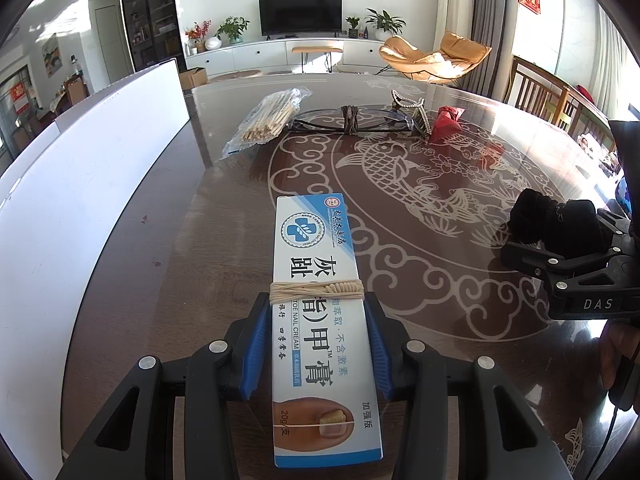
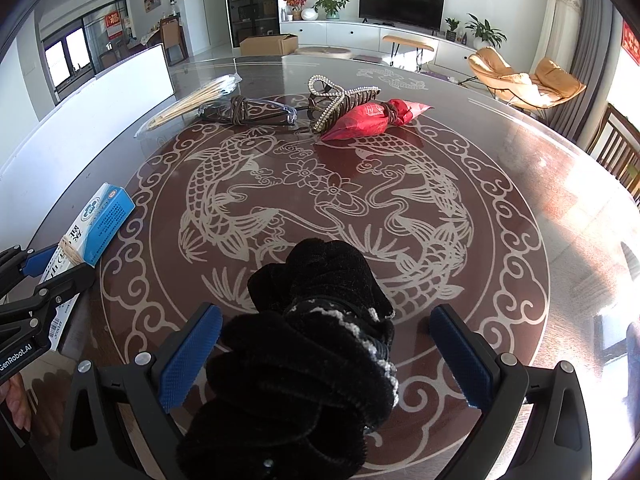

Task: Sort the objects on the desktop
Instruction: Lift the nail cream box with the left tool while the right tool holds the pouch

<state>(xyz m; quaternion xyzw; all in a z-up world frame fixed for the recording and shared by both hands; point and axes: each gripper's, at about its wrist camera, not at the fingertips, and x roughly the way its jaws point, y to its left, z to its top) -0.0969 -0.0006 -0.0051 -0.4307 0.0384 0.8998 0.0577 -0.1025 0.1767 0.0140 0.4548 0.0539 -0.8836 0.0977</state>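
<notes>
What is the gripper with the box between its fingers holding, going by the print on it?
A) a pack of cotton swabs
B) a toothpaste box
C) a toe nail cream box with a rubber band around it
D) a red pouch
C: the left gripper is shut on a white and blue box printed "TOE NAIL CREAM", with a rubber band wound around it.

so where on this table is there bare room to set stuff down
Bare: the carp-patterned tabletop middle, between the blue-and-white cream box, black velvet scrunchie and the far row. Crowded: that row, where the clear swab bag, glasses, pearl clip and red pouch nearly touch.
</notes>
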